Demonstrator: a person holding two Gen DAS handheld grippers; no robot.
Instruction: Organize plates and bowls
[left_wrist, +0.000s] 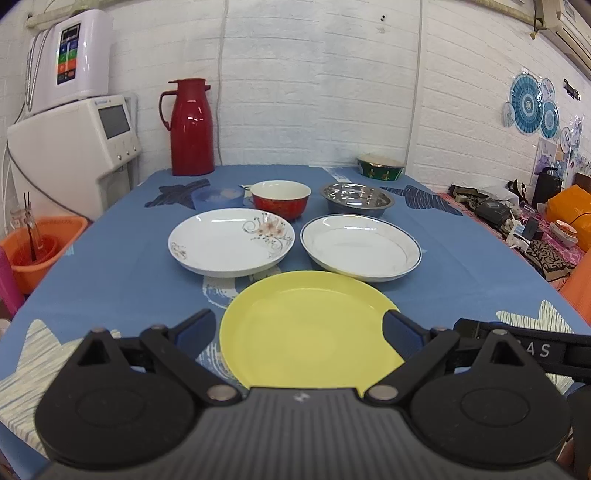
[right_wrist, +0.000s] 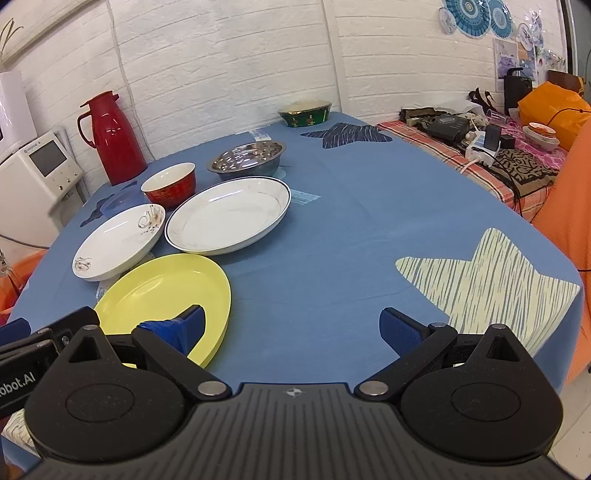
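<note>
A yellow plate (left_wrist: 306, 328) (right_wrist: 162, 291) lies nearest on the blue tablecloth. Behind it sit a white floral plate (left_wrist: 231, 242) (right_wrist: 118, 242) and a blue-rimmed white plate (left_wrist: 360, 247) (right_wrist: 229, 214). Further back stand a red bowl (left_wrist: 281, 198) (right_wrist: 170, 184), a steel bowl (left_wrist: 356, 199) (right_wrist: 246, 158) and a small blue bowl (left_wrist: 217, 197) (right_wrist: 120, 201). My left gripper (left_wrist: 299, 328) hovers open over the yellow plate's near part. My right gripper (right_wrist: 295, 325) is open, its left finger over the yellow plate's right edge.
A red thermos jug (left_wrist: 190, 127) (right_wrist: 110, 138) and a green patterned bowl (left_wrist: 380, 167) (right_wrist: 304, 113) stand at the table's far side. A white appliance (left_wrist: 70, 147) and an orange basin (left_wrist: 40, 247) are left of the table. A cluttered side surface (right_wrist: 480, 147) lies right.
</note>
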